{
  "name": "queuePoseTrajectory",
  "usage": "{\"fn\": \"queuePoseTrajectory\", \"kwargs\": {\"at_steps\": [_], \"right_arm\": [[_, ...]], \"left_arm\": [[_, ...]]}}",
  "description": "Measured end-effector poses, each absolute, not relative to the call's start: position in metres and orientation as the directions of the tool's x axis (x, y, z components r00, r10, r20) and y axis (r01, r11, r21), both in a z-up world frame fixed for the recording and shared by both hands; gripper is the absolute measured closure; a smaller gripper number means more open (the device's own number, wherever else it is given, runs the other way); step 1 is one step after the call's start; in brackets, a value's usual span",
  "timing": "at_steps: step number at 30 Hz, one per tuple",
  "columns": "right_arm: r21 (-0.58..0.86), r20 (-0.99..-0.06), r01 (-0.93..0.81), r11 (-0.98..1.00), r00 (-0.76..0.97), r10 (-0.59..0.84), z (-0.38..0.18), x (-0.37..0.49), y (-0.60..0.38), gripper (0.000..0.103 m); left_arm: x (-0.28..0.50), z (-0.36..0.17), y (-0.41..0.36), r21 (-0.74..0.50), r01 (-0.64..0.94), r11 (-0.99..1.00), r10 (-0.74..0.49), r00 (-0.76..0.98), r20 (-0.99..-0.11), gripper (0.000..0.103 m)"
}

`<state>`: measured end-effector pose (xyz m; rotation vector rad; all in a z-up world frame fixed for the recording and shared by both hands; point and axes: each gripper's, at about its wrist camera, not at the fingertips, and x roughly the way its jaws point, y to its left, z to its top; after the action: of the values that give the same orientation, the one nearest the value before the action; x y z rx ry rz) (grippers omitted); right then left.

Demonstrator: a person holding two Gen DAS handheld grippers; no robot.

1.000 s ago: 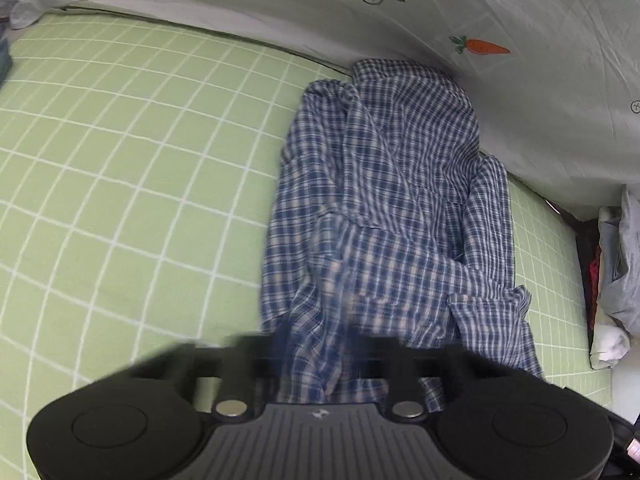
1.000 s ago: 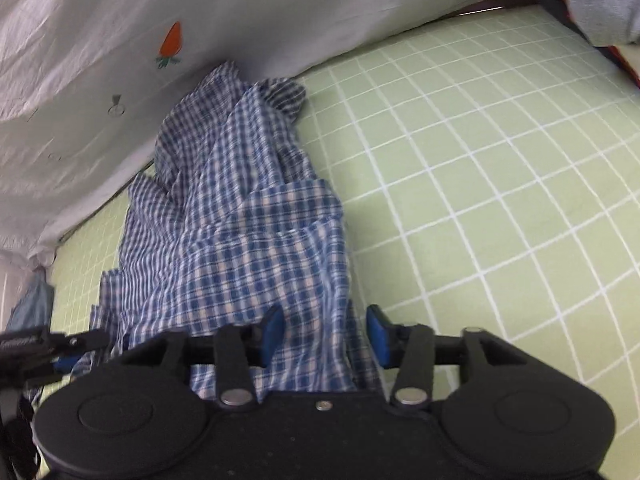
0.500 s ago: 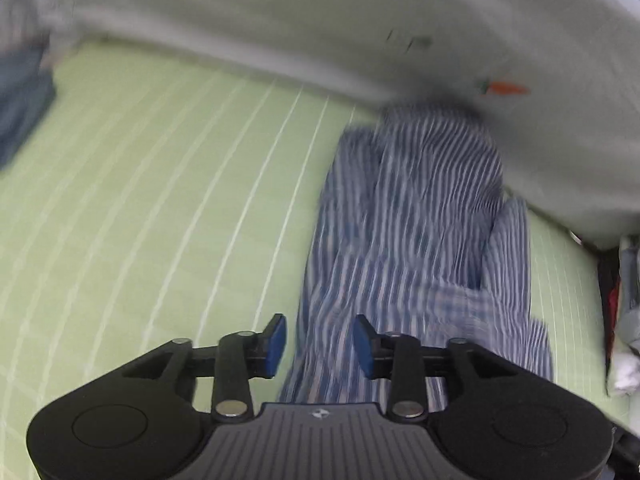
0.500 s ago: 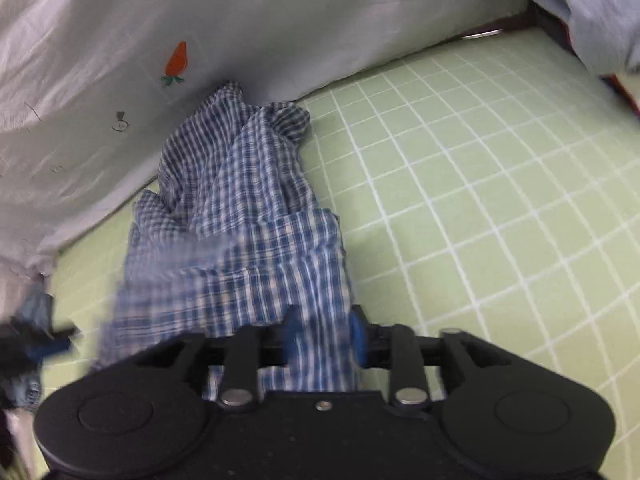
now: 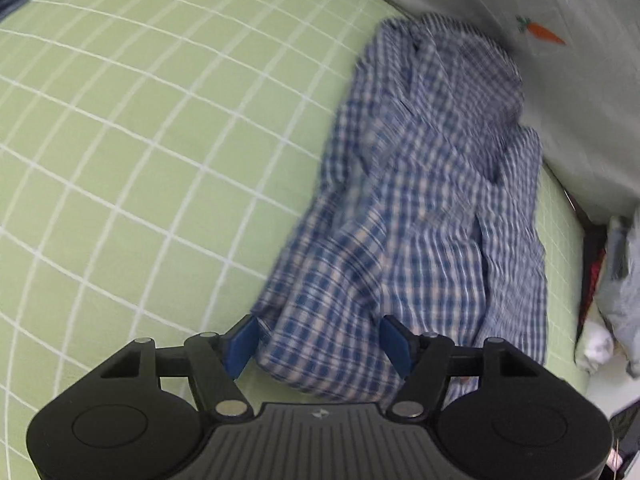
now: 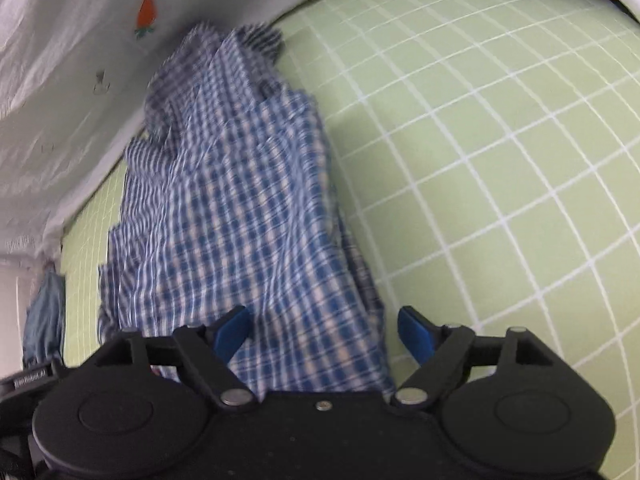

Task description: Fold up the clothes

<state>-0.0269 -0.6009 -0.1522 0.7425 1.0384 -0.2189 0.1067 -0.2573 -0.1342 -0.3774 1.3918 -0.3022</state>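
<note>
while the blue-and-white checked cotton shirt [image 5: 424, 200] lies rumpled in a long heap on the light green bed sheet with white grid lines [image 5: 140, 140], its far end rests against the pale grey quilt printed with an orange carrot [image 5: 568, 92]. item position: judged mid-fold, the near hem bunched toward both tools, likely laid down for a fresh grip. left gripper [image 5: 320, 344]: jaws spread wide, the near hem between them; whether either blue pad touches cloth cannot be told; nothing held. right gripper [image 6: 324, 330]: jaws equally wide, straddling the shirt's near edge [image 6: 304, 340], not clamped. side items: grey and white bundled clothing [image 5: 616, 300] beyond the bed edge.
</note>
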Motion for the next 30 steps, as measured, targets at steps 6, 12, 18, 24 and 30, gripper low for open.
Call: {"fn": "queuePoseTrajectory", "kwargs": {"at_steps": [6, 12, 18, 24, 30], "right_arm": [[0.478, -0.837, 0.413, 0.775, 0.480, 0.260, -0.151, -0.026, -0.588, 0.077], [0.429, -0.829, 0.331, 0.840, 0.514, 0.221, -0.122, -0.043, -0.569, 0.089], [0.418, -0.809, 0.310, 0.854, 0.554, 0.195, -0.094, -0.092, -0.557, 0.089], [0.430, -0.795, 0.299, 0.852, 0.572, 0.201, -0.081, -0.127, -0.558, 0.089], [0.430, -0.800, 0.253, 0.867, 0.552, 0.235, -0.078, -0.143, -0.561, 0.089]], "left_arm": [[0.098, -0.139, -0.259, -0.497, -0.036, 0.867, -0.489, 0.136, -0.862, 0.095], [0.067, -0.118, -0.251, -0.545, -0.025, 0.838, -0.531, 0.185, -0.827, 0.099], [0.018, -0.098, -0.252, -0.568, 0.010, 0.823, -0.559, 0.189, -0.807, 0.099], [-0.031, -0.085, -0.254, -0.563, 0.020, 0.826, -0.554, 0.203, -0.807, 0.099], [-0.051, -0.088, -0.256, -0.563, -0.044, 0.825, -0.539, 0.232, -0.809, 0.099]]}}
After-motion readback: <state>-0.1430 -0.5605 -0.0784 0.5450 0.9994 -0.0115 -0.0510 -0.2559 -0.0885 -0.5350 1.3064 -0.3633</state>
